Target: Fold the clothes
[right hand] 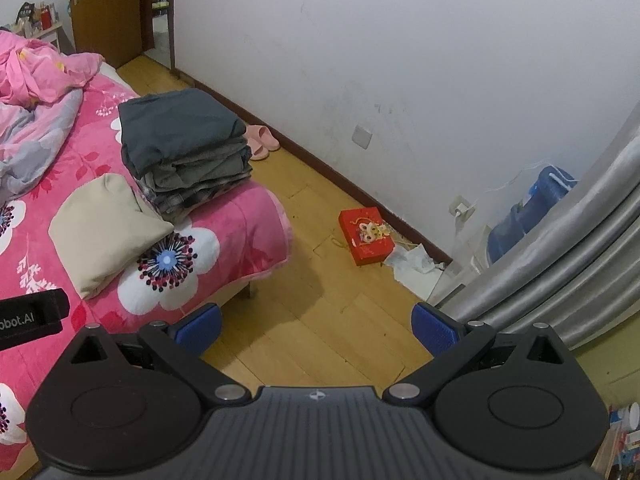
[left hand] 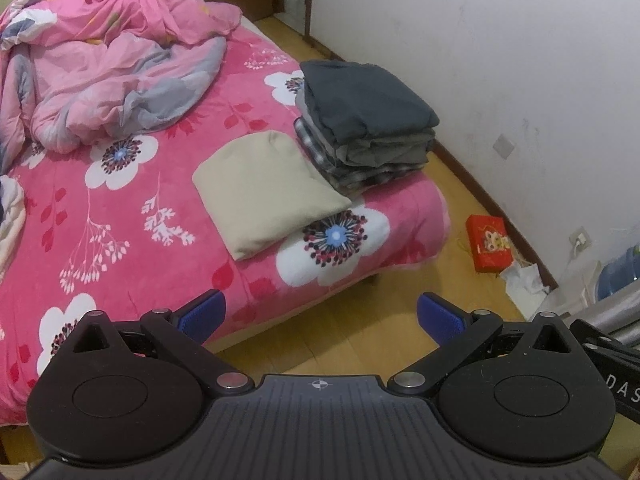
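- While both tools are hanging back off the bed's [left hand: 120, 208] near edge, the left gripper [left hand: 320, 316] is spreading its blue pads wide apart, gripping nothing, with only wooden floor showing between them.
- The right gripper [right hand: 316, 326] is gaping just as wide over the floor [right hand: 320, 320], also empty.
- A folded beige garment [left hand: 264, 192] is lying flat near the bed's near right corner (partly over a big white flower print).
- A stack of folded dark clothes [left hand: 368, 124] is sitting at the right edge, touching the beige piece.
- A rumpled pink quilt [left hand: 104, 64] is bunching up toward the far left.
- A red box [right hand: 366, 234] is sitting on the floor by the wall.
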Demonstrator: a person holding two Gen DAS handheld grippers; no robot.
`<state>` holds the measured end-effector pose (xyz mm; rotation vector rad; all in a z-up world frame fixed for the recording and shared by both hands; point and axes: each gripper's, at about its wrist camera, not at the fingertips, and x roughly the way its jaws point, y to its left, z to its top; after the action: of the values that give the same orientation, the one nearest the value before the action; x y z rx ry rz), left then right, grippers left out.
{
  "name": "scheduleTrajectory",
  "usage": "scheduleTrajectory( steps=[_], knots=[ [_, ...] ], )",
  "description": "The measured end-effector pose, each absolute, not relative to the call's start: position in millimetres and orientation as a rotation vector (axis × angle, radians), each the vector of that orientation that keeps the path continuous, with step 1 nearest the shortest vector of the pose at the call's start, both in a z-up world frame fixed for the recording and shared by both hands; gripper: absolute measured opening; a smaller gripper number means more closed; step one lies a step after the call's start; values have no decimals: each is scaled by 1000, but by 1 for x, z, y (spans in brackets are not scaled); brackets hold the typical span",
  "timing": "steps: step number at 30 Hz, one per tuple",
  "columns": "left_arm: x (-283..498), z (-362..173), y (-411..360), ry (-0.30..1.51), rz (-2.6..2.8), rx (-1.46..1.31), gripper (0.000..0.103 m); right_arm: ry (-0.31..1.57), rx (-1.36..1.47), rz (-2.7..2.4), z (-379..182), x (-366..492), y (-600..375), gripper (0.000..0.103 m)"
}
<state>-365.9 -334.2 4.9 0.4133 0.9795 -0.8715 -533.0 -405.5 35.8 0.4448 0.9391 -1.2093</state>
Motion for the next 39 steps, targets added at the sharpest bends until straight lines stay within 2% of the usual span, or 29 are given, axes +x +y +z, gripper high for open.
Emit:
scheduleTrajectory(
  steps=[39],
  knots=[
    [-361,4,-332,955,-844,439,103,938,402,-1146,34,-515,-393,103]
  ],
)
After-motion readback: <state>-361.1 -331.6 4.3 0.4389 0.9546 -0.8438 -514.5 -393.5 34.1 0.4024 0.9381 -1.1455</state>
